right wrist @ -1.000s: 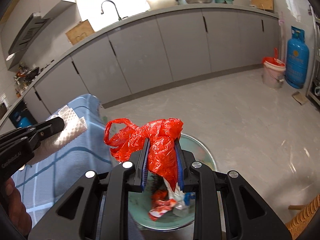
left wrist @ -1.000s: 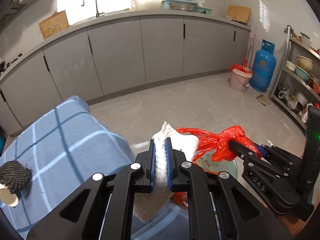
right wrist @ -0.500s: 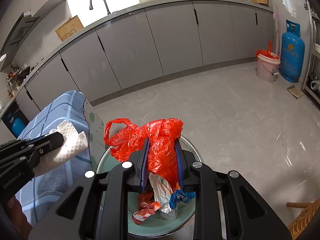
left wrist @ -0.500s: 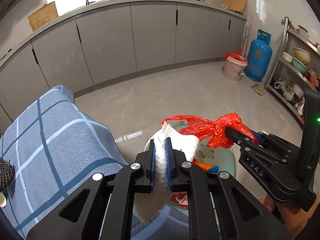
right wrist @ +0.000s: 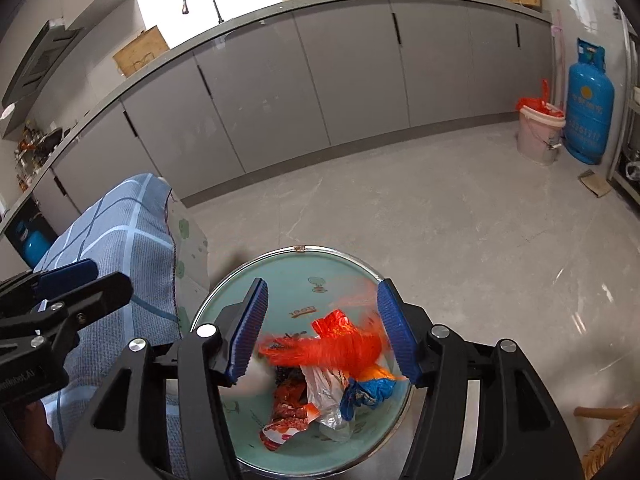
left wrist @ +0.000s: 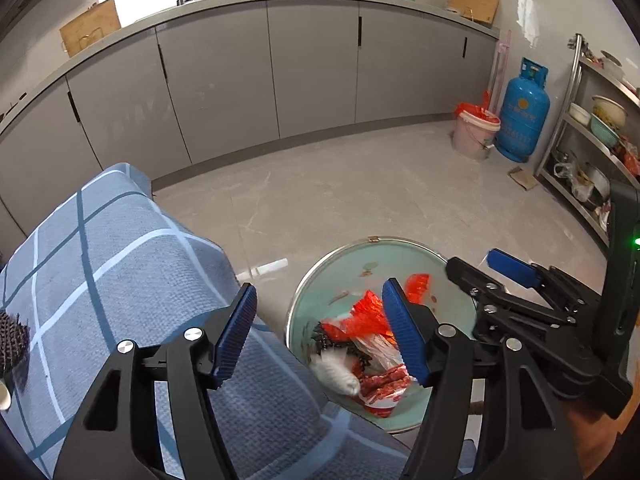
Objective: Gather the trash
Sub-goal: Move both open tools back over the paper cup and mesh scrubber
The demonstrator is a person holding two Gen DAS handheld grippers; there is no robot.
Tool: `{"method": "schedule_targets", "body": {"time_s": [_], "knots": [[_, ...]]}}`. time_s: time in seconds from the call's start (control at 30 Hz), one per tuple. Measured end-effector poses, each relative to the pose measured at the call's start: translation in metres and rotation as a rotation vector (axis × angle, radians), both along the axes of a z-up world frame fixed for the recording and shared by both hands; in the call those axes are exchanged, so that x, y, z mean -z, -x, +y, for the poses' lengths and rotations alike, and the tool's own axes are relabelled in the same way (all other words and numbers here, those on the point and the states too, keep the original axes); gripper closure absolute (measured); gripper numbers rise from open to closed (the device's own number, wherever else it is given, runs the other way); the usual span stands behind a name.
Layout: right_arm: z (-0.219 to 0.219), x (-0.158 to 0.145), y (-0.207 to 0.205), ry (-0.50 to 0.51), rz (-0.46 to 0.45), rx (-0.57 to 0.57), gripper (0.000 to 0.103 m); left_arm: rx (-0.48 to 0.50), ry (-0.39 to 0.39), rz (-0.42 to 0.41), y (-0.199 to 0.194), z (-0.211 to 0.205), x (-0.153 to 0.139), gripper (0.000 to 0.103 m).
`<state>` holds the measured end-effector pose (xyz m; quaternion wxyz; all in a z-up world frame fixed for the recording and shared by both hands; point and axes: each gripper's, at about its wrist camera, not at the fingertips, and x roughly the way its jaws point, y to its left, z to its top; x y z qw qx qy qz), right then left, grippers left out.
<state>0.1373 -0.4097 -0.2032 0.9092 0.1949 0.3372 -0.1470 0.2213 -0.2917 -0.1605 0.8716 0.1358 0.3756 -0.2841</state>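
Trash goes in the green basin (right wrist: 288, 276), & most of it sits there now. Half a sec ago my left claw (left wrist: 316, 332) pinched a white sponge and my right claw (right wrist: 320, 328) pinched a red plastic bag. Now both claws are spread wide w/ nothing between the blue pads (left wrist: 236, 332). The white sponge (left wrist: 334, 374) is blurry low in the basin on the left side, so I think it's just dropping in. The red bag (right wrist: 332, 350) is a blurry smear just over the pile, so it's falling too. That means these two bits are done, I'd say. The basin sits on the floor, right beside the hanging edge of the blue check cloth (left wrist: 120, 264). In it I see a clear wrapper (right wrist: 324, 390), a blue wrapper (right wrist: 368, 394) & a red-white packet (right wrist: 286, 424). The bag's long side runs left to right across the basin in the right cam, a bit higher at the right end. The sponge's long side runs left to right too in the left cam, but it's too blurry to be sure which end leads. Still some stuff on the cloth at far left: a dark scrubby ball (left wrist: 12, 346) & a bit of a pale cup (left wrist: 3, 396). I guess those come next, prob w/ the left claw since it's nearer.
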Motion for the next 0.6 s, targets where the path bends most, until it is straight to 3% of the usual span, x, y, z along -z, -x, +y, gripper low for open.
{"method": "schedule_targets", "body": {"time_s": [0.33,0.37,0.43,0.6], "knots": [[0.004,-0.012,0.009,0.013,-0.011,0.011,0.039,-0.055,-0.002,-0.021,-0.001,0.024,-0.008,0.037],[0.005,-0.014,0.010,0.014,-0.014,0.011,0.039,-0.063,-0.001,-0.025,-0.001,0.028,-0.010,0.034],[0.008,-0.017,0.011,0.017,-0.018,0.007,0.038,-0.088,0.005,-0.045,-0.001,0.037,-0.015,0.018],[0.021,-0.028,0.010,0.023,-0.032,-0.012,0.034,-0.124,0.014,-0.060,-0.002,0.061,-0.025,0.016]]}}
